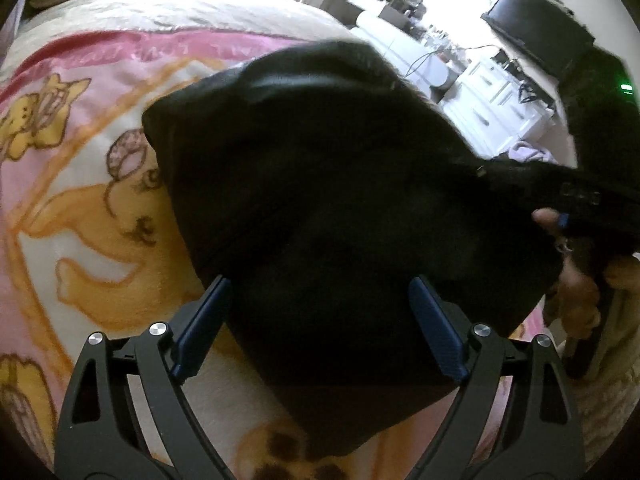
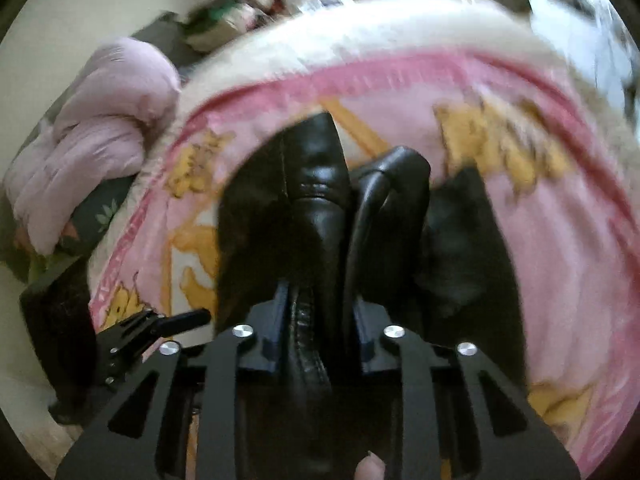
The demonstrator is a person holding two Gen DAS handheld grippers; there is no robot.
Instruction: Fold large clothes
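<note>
Fingers (image 1: 436, 328) straddle a black jacket (image 1: 320, 184) on the pink blanket (image 1: 80, 140).

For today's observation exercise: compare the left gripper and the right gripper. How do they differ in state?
The left gripper has its fingers spread wide, either side of the black garment without pinching it; the right gripper is nearly closed, clamping a bunched fold. The left shows blue pads clearly; the right's are mostly hidden by fabric. Both hang over the pink blanket.

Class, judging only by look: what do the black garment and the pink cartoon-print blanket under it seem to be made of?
Black garment: probably leather or faux leather; smooth, slightly glossy, with stitched seams. Pink cartoon-print blanket: likely plush fleece; soft, matte, fuzzy surface.
</note>
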